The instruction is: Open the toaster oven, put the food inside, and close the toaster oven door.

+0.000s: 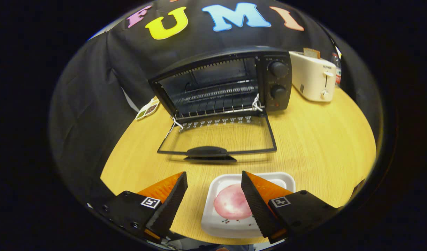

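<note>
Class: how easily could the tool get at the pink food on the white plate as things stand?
Probably easily. The tool is open, empty, above the white plate, with the pink food between its fingers, partly under one. Nothing blocks the descent; the oven door lies open beyond them.

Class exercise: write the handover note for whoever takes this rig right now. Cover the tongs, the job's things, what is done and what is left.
Tongs: open, empty, hovering over the white plate.
Food: pink round piece on that plate, between the fingers, on the table in front of the toaster oven.
Done: oven door is folded down flat; rack bare.
Left: grip the plate or food, place it on the rack, lift the door shut by its handle.
</note>
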`<act>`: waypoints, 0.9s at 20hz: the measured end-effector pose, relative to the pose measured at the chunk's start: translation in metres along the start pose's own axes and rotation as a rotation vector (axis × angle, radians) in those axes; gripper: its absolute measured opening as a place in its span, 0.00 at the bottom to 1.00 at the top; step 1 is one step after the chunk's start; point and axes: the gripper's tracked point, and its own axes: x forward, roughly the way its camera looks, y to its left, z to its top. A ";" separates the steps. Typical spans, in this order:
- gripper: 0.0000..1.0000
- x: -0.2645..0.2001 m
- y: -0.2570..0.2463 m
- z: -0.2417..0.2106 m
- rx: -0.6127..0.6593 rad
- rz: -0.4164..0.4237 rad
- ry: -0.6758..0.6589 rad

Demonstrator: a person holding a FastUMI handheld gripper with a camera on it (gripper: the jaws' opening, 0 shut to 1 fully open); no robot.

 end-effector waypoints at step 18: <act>0.99 -0.027 -0.094 -0.046 0.118 -0.016 0.415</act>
